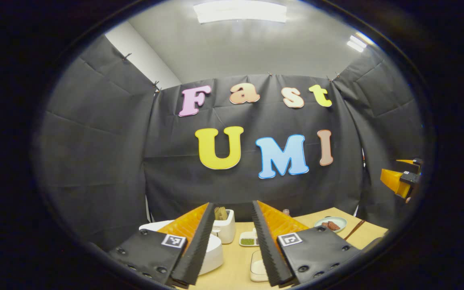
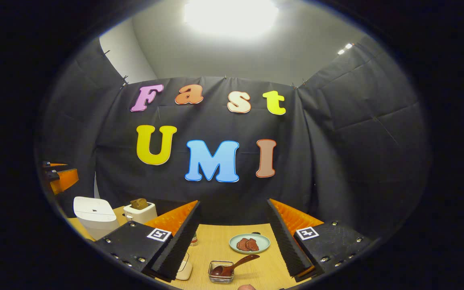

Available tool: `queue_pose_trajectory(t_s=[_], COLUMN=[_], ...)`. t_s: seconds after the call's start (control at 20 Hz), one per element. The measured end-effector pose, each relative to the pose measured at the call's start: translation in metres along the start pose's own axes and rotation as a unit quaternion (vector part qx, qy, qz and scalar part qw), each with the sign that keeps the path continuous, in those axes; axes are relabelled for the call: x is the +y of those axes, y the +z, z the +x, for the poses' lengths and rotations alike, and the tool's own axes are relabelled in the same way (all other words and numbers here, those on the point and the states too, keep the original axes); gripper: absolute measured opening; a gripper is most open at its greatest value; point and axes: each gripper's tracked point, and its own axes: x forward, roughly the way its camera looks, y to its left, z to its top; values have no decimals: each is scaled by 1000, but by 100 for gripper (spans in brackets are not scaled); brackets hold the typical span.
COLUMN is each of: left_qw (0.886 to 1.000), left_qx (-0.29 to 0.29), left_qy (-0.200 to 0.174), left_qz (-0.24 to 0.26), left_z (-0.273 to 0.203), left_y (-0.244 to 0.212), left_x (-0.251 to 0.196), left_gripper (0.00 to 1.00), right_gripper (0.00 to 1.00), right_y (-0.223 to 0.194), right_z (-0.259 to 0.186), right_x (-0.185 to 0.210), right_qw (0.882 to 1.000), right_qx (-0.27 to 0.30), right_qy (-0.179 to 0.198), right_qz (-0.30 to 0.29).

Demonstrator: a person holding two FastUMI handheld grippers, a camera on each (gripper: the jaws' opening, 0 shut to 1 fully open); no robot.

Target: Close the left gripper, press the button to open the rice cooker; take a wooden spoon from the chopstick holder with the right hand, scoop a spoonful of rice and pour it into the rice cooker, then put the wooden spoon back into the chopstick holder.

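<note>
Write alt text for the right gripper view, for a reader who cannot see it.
The right gripper hangs above a wooden table with its jaws wide apart and nothing between them. Below lie a wooden spoon resting in a small wire holder and a plate of reddish-brown slices. At far left stand a closed white rice cooker and a toaster.

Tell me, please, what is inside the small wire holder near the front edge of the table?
In the right gripper view, a wooden spoon lies in the wire holder, bowl down inside, handle slanting out toward the plate. The spoon's bowl covers the holder's bottom, so anything beneath cannot be seen.
</note>
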Motion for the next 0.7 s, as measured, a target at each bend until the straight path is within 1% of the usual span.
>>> queue_pose_trajectory(t_s=[0.05, 0.1, 0.15, 0.2, 0.25, 0.3, 0.35, 0.5, 0.6, 0.7], left_qw=[1000, 1000, 1000, 1000, 1000, 1000, 1000, 1000, 1000, 1000], left_qx=[0, -1, -2, 0, 2, 1, 0, 1, -1, 4], left_qy=[0, 4, 7, 0, -8, 0, 3, -14, -11, -6], left_qz=[-1, -1, -2, -4, -4, -2, 0, -1, 3, -6], left_z=[1, 2, 3, 4, 5, 11, 9, 16, 25, 36], left_y=[1, 1, 0, -3, -4, -5, -7, -8, -8, -12], left_x=[2, 8, 12, 10, 8, 15, 24, 29, 43, 57], left_gripper=[57, 53, 43, 34, 26, 25, 10, 9, 9, 10], right_gripper=[96, 96, 96, 96, 96, 96, 96, 97, 96, 97], right_y=[-1, -1, -2, -1, -1, -1, -3, -4, -2, 0], right_z=[0, 0, 0, 0, -1, -2, -2, -5, -9, -12], right_x=[1, 2, 3, 5, 7, 8, 9, 18, 22, 22], right_qw=[1000, 1000, 1000, 1000, 1000, 1000, 1000, 1000, 1000, 1000], right_qx=[1, 1, 2, 2, 1, 1, 2, 7, 4, 1], right_qy=[-1, -1, -1, -1, 0, 0, 0, 6, 10, 5], right_qz=[0, -1, -2, -2, -2, -3, -6, -9, -9, -15])
